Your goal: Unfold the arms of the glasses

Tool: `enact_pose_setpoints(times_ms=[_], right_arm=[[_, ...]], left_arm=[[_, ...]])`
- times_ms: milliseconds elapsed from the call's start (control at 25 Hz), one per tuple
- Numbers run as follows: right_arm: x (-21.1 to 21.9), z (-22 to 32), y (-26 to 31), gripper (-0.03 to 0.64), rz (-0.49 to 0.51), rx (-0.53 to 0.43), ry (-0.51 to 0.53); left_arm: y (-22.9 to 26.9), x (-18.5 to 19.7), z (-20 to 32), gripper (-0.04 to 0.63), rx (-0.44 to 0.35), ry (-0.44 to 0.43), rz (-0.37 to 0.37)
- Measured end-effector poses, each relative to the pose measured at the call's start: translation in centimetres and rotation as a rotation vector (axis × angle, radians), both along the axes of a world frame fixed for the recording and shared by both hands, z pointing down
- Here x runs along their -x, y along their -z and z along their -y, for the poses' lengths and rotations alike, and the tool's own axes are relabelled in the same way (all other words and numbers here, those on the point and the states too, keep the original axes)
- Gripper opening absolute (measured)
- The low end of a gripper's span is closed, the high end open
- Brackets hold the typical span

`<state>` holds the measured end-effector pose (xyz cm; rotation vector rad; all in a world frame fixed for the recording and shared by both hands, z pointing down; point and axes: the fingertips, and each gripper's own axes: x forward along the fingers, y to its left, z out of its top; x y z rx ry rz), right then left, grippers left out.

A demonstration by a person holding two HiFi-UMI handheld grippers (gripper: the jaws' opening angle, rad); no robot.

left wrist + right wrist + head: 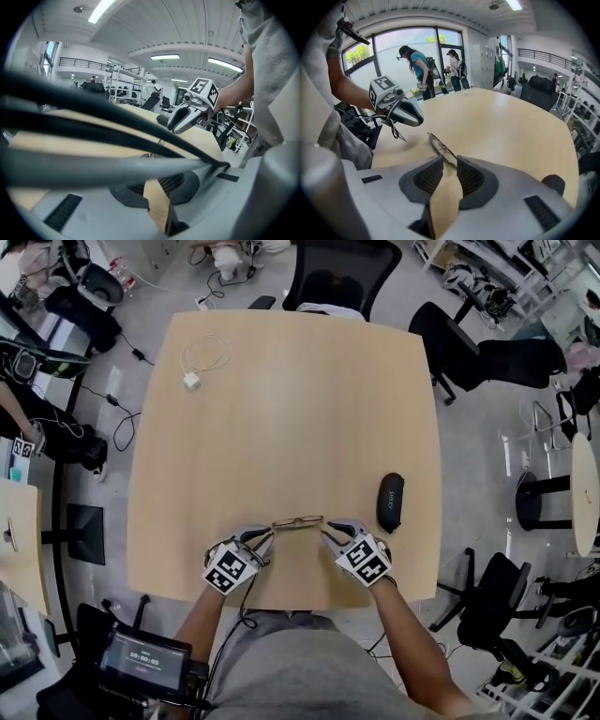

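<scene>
Head view: reaches both forearms forward and down over the near edge of the table (281, 409), flanking the folded glasses (297, 520) with left gripper (265, 539) and right gripper (329, 532), tips angled inward.

Left gripper view: shows jaws slightly apart over bare wood, gripping nothing, with dark cables (93, 126) crossing in front.

Right gripper view: shows jaws partly open, with the glasses' near end just at the tips, not pinched.
</scene>
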<state>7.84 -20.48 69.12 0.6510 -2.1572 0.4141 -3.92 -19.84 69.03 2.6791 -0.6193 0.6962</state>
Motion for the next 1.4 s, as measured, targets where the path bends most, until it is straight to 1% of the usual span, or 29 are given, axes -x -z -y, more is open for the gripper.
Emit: enact_pose_setpoints(times_ms=[160, 240, 320, 440, 480, 520, 560, 800, 1000, 1240, 1400], right_arm=[[-0.5, 0.7, -3.2, 0.075, -0.098, 0.031, 0.045], [-0.3, 0.8, -3.9, 0.075, -0.122, 0.044, 0.067], [0.1, 0.8, -4.4, 0.075, -0.136, 0.049, 0.096], [0.5, 0.9, -4.8, 0.073, -0.165, 0.038, 0.136], [0.6, 0.9, -4.9, 0.064, -0.179, 0.033, 0.149], [0.7, 0.9, -5.0, 0.041, -0.192, 0.028, 0.159], [0.7, 0.9, -5.1, 0.04, -0.202, 0.023, 0.165], [0.6, 0.8, -5.0, 0.035, -0.207, 0.016, 0.149], [0.6, 0.3, -4.8, 0.035, -0.218, 0.016, 0.137], [0.7, -0.1, -5.0, 0.035, -0.218, 0.02, 0.136], [0.7, -0.2, -5.0, 0.035, -0.215, 0.018, 0.134]], left_arm=[[-2.5, -0.5, 0.1, 0.012, 0.03, -0.049, 0.045], [-3.2, -0.6, -0.1, 0.032, 0.045, -0.079, 0.069], [-3.5, -0.6, -0.1, 0.052, 0.057, -0.093, 0.071], [-3.7, -0.8, 0.1, 0.055, 0.064, -0.103, 0.061], [-3.8, -0.9, 0.2, 0.055, 0.066, -0.11, 0.059], [-3.9, -1.0, 0.2, 0.055, 0.066, -0.117, 0.06], [-3.9, -1.1, 0.2, 0.055, 0.063, -0.12, 0.062], [-4.2, -1.0, 0.8, 0.054, 0.056, -0.094, 0.065], [-4.0, -1.1, 0.7, 0.052, 0.049, -0.075, 0.089], [-3.6, -1.1, 0.4, 0.052, 0.012, -0.077, 0.112], [-3.7, -0.9, 0.1, 0.052, 0.019, -0.072, 0.115]])
